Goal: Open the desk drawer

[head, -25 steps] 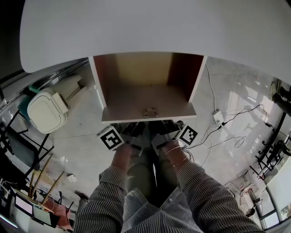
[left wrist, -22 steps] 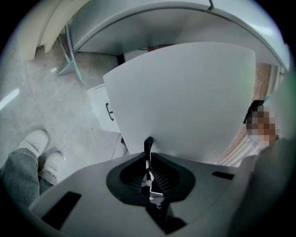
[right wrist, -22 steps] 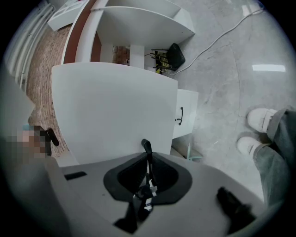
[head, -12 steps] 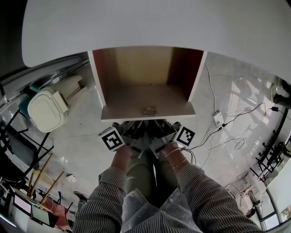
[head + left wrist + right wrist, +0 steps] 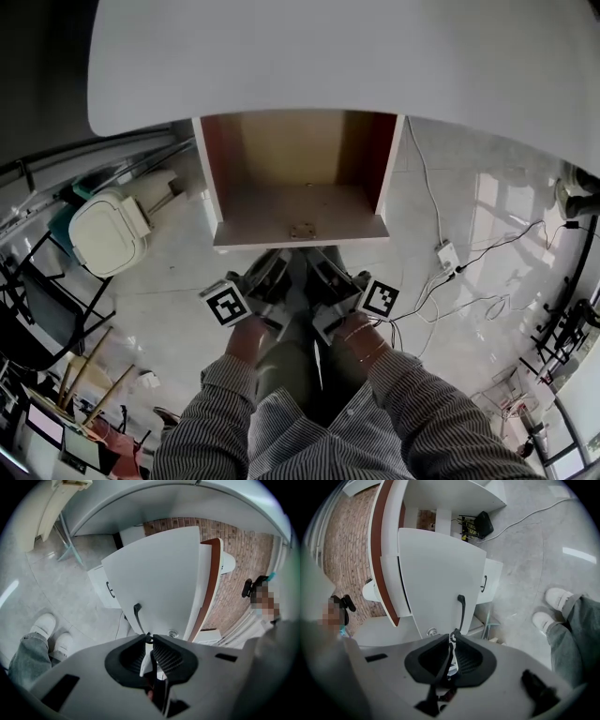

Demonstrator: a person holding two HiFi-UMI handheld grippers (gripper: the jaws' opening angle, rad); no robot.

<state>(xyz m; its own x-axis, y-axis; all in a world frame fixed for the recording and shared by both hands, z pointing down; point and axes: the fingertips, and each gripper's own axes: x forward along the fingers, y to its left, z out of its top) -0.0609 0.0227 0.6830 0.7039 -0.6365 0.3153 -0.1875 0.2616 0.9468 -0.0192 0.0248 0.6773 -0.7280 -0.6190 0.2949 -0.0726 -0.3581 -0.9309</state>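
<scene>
The desk drawer (image 5: 300,202) stands pulled out from under the white desk top (image 5: 356,56), its brown inside bare. Its white front (image 5: 159,583) (image 5: 440,573) carries a black handle (image 5: 137,613) (image 5: 461,606) and a round lock (image 5: 173,633) (image 5: 431,631). My left gripper (image 5: 274,262) (image 5: 150,639) and right gripper (image 5: 323,261) (image 5: 452,634) sit side by side just in front of the drawer front, above the person's lap. Both have their tips together, close under the handle's near end, with nothing seen between the pads.
A white bin (image 5: 108,234) stands on the floor at the left. A power strip (image 5: 446,255) and cables (image 5: 487,300) lie on the tiled floor at the right. Another person's feet (image 5: 555,606) stand beside the desk. Chairs and clutter fill the lower left.
Both grippers have drawn back a little from the drawer front toward the person. The drawer stays pulled out as before. The jaws look unchanged.
</scene>
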